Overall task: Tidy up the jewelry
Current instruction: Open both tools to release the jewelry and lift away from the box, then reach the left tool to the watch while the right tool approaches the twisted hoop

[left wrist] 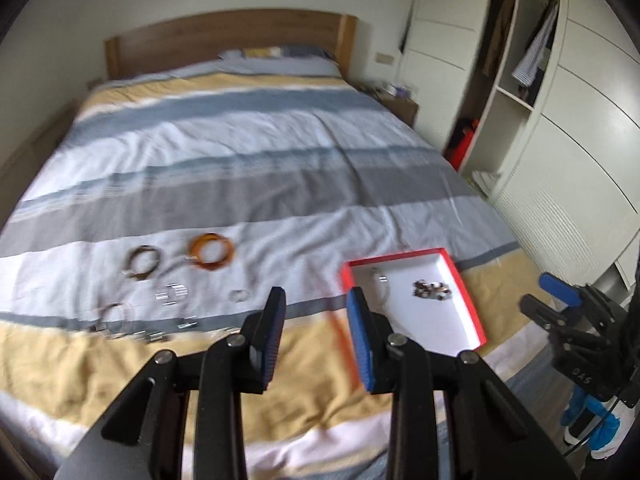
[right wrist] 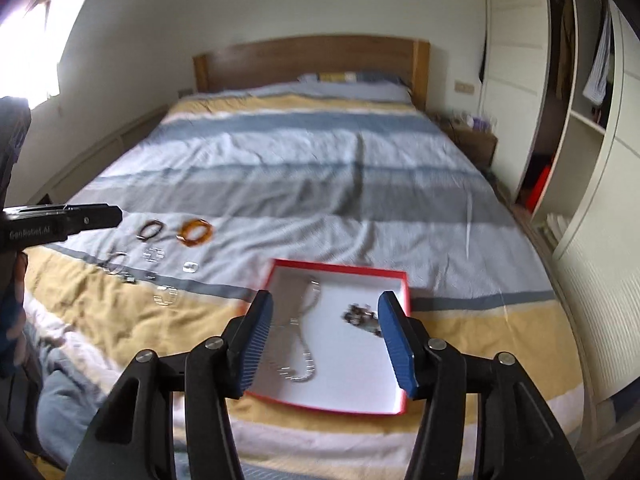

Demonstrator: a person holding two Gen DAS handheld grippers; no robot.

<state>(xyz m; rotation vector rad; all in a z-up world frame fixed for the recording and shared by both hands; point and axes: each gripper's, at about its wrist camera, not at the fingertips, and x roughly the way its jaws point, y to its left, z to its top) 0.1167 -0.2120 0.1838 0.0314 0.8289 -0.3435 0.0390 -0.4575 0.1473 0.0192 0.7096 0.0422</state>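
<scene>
A striped bed (right wrist: 304,184) with wooden headboard (right wrist: 308,62) meets white walls; an open wardrobe (left wrist: 516,60) stands right.

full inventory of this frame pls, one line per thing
red box: 1, red walls, white inside, on bed near foot
silver chain: 1, in box, left part
dark bead cluster: 1, in box, right part
orange bangle: 1, on bed, left of box
brown bangle: 1, beside orange bangle
small silver pieces: several, blurred, on bed in front of bangles
bed: 1, striped blue, grey, yellow cover
headboard: 1, wood
wardrobe: 1, white, open shelves
left gripper: open, holding nothing
right gripper: open, over box
</scene>
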